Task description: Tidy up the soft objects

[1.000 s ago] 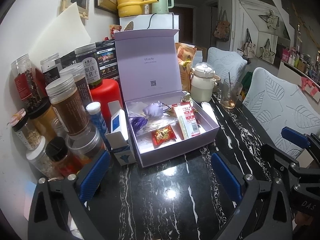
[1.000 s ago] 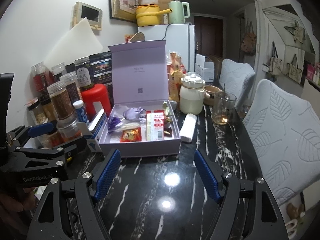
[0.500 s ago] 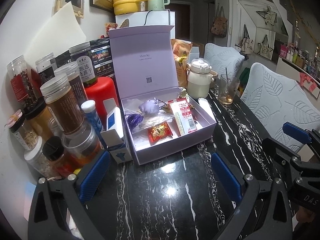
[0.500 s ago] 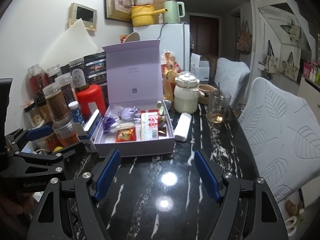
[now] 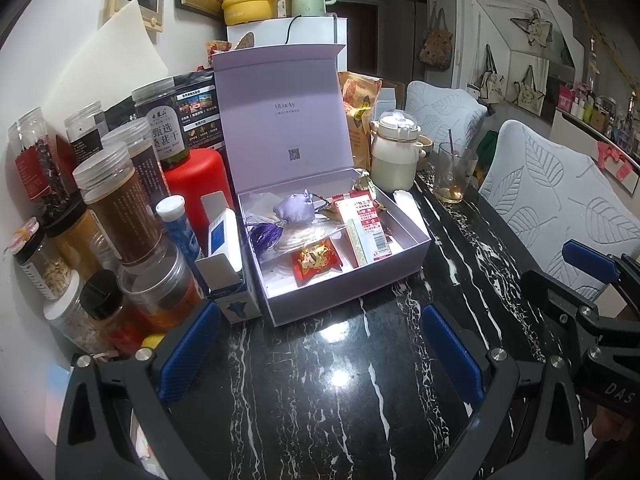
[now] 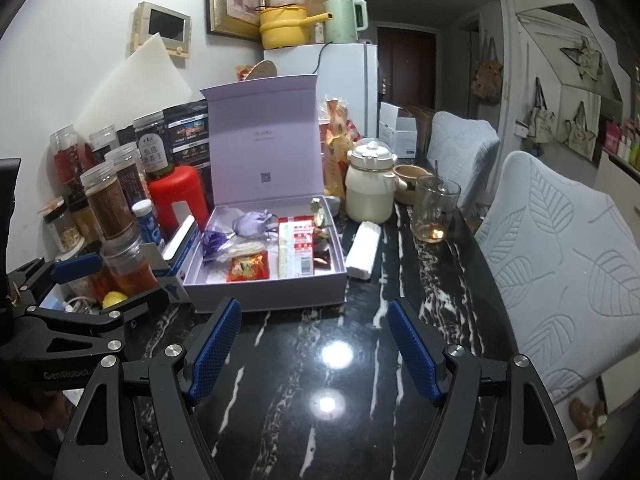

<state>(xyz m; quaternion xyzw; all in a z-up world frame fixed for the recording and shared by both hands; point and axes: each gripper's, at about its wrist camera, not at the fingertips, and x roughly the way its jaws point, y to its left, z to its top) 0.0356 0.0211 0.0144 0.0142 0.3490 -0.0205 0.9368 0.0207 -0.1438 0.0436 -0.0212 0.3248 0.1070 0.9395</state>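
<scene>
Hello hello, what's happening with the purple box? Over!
Both tools open, holding nothing: left tool, right tool. Purple box lid up, lilac pouch inside. Bare table ahead, jars crowding box's left.

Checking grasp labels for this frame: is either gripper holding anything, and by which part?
Nothing is held. The left gripper and right gripper both have open jaws with only bare black marble table between them, short of the lavender box.

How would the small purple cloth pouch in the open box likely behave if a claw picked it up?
The purple pouch looks like gathered fabric, so it would probably squash and sag. Its tassel would likely dangle. It seems light.
</scene>
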